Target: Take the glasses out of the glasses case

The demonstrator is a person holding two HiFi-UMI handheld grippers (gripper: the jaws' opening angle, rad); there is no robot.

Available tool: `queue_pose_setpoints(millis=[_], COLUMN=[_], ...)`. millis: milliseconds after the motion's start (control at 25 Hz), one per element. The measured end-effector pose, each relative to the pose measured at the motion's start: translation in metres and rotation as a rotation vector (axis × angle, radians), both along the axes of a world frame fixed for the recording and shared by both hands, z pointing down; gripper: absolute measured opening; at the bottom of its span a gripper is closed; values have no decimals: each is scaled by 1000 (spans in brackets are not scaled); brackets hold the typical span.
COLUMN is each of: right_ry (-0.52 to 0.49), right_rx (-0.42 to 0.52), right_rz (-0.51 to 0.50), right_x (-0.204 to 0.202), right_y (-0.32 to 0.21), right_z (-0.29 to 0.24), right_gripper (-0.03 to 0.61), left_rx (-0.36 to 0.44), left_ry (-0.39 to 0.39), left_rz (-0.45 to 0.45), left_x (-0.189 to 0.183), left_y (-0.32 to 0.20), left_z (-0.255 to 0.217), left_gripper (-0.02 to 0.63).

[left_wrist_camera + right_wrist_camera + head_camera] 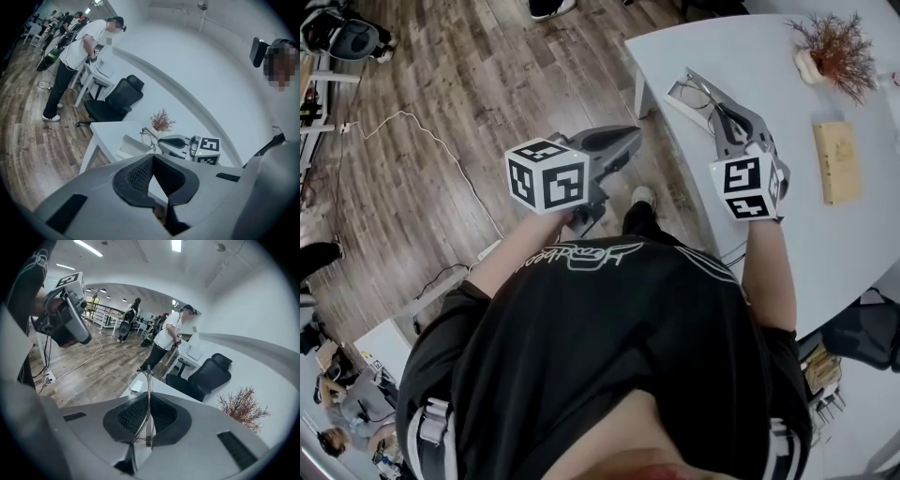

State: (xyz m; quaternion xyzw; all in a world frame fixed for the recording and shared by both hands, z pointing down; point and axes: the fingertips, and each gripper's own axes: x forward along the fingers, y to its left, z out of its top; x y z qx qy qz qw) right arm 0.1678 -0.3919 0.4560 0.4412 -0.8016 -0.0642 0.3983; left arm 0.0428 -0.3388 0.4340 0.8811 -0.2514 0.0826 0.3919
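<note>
Now the thin metal-framed glasses with clear lenses (pixel 695 91) hung over the open white glasses case (pixel 673 103); the right gripper (pixel 722 118) had its jaws pinched tight on one temple arm, probably to spare the lenses; the left gripper (pixel 623 142) hovered off the white table (pixel 750 56), jaws together, empty.

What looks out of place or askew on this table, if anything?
Nothing looks spilled or broken. The one odd sight is the glasses: they hang tilted in the air, pinched by a single temple arm in the right gripper, just above the white case, which sits close to the table edge.
</note>
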Motion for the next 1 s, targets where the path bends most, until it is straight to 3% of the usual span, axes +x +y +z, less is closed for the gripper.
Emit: queue_pose_setpoints(millis=[400, 1000], right_ry=[-173, -269], right_rx=[69, 207], right_rz=[73, 87], right_x=[-13, -54], right_y=[73, 209], right_z=[-52, -129], right_gripper=[20, 20], left_rx=[67, 233], left_ry=[25, 74], left_rz=[31, 57], left_x=[-13, -55], left_y=[56, 153], left_z=[-31, -101], left_gripper=[8, 8])
